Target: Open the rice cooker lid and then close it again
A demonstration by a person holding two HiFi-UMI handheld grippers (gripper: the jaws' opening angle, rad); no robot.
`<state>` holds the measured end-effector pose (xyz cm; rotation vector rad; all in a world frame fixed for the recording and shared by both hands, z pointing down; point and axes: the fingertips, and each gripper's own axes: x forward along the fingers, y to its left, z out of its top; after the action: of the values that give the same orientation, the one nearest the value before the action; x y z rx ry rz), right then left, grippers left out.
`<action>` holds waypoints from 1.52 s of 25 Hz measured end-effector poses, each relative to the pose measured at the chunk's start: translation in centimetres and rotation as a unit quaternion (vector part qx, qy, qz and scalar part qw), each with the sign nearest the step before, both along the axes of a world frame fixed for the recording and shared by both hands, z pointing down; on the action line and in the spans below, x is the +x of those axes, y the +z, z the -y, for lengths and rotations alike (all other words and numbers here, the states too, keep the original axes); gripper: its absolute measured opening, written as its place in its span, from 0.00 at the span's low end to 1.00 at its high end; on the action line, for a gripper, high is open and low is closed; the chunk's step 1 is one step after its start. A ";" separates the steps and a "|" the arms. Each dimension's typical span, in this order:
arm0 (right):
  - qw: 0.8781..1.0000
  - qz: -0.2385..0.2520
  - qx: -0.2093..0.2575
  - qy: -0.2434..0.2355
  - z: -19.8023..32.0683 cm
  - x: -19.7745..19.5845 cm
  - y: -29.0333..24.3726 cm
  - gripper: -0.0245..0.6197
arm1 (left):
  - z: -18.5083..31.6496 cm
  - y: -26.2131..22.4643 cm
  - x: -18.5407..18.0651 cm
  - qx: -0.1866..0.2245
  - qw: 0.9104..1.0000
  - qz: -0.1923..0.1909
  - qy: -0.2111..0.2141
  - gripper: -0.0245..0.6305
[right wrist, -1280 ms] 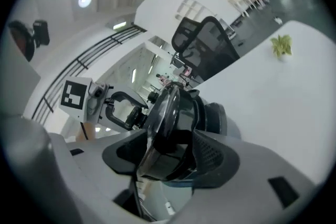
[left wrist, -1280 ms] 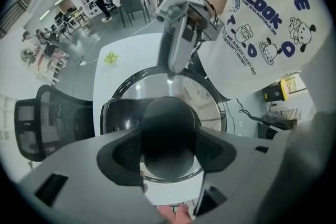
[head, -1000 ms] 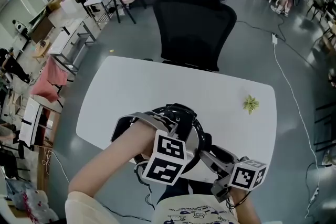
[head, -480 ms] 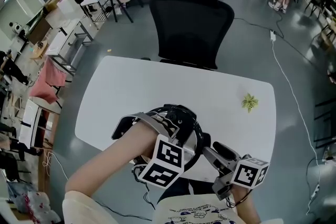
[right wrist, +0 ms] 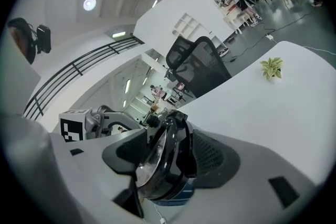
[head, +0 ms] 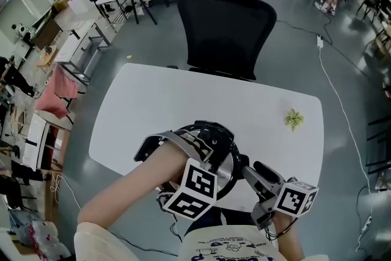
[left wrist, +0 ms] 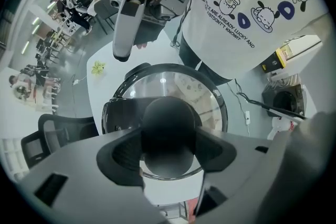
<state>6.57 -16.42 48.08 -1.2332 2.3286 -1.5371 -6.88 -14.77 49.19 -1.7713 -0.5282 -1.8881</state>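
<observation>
Pads (left wrist: 118, 157) of the left gripper (left wrist: 168, 155) are closed on the lid knob (left wrist: 168, 123), approached straight from above; the lift axis is judged vertical. The right gripper (right wrist: 167, 157) is clamped wide across the rice cooker (right wrist: 182, 136) rim, at the near table (head: 183, 95) edge.

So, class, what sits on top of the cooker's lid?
A black knob, clamped in the left gripper. The jaws cover the knob's sides and the lid's middle; the cooker's inside cannot be seen.

A rice cooker (head: 208, 134) sits at the near edge of the tabletop (head: 177, 101). A small plant (head: 294, 120) lies well apart toward the far right. An office chair (head: 226, 21) stands behind the tabletop.
</observation>
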 end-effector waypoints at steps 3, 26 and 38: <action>1.000 -0.011 -0.004 0.010 0.2 0.4 0.2 0.49 | 0.0 0.1 0.0 -0.005 1.000 0.000 -0.004 0.48; 0.999 -0.020 -0.004 0.039 0.8 1.2 0.0 0.49 | 0.2 0.6 -0.4 -0.049 0.996 0.000 -0.080 0.48; 0.999 -0.017 -0.006 0.037 0.7 1.1 -0.3 0.49 | 0.3 0.2 -0.4 -0.065 0.980 -0.013 -0.190 0.49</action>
<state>7.70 -17.10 47.75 -1.3425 2.2702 -1.5199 -7.25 -15.04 49.43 -2.0988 -0.3252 -2.1182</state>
